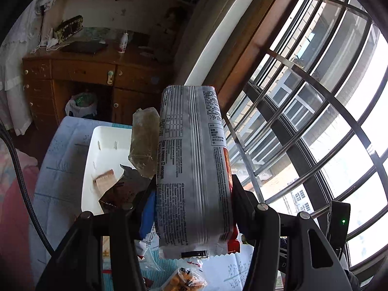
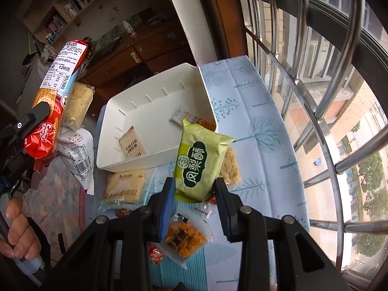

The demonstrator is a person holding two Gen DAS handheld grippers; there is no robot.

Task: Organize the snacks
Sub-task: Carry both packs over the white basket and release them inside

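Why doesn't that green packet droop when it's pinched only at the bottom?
The green packet probably has something fairly firm inside: it stands upright from the right tool without sagging. It looks puffy, so likely light for its size. The glossy wrapper could slip if the grip loosens.

The tray (image 2: 208, 92) stands on the counter (image 2: 262, 111), towards its far edge. Two small packets (image 2: 132, 144) lie in the tray. Just before the tray's near wall, a flat bread pack (image 2: 125, 185) lies on the counter, and a puffed-snack bag (image 2: 185, 238) lies nearer the near edge.
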